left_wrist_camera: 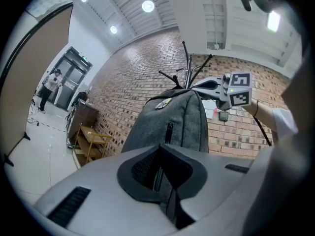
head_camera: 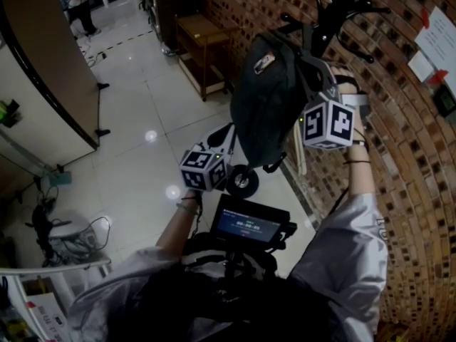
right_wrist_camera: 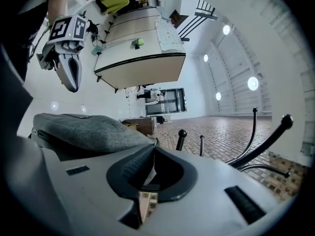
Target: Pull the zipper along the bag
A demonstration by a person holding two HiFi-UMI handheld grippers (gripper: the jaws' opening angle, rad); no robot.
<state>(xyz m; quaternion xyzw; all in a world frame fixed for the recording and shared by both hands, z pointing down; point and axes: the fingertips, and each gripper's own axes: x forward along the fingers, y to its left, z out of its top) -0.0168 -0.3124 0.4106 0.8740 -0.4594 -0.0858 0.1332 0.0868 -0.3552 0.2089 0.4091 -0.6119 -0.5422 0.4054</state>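
Note:
A dark grey backpack (head_camera: 267,109) hangs from a black coat rack (head_camera: 335,6) against a brick wall. In the left gripper view the backpack (left_wrist_camera: 172,122) fills the middle, with a short dark zipper (left_wrist_camera: 169,132) running down its front. My right gripper (head_camera: 311,68) is raised to the bag's top right corner. Its jaws are shut there, and the grey fabric (right_wrist_camera: 83,129) runs right up to the right gripper (right_wrist_camera: 153,154). My left gripper (head_camera: 229,135) sits by the bag's lower left edge. It is shut, and nothing shows between its jaws (left_wrist_camera: 160,154).
The brick wall (head_camera: 399,155) runs along the right, with papers pinned to it. A wooden shelf (head_camera: 203,45) stands against it further back. A small black wheel (head_camera: 242,182) sits below the bag. A lit screen (head_camera: 249,226) is at my chest. A person (head_camera: 78,2) stands far off.

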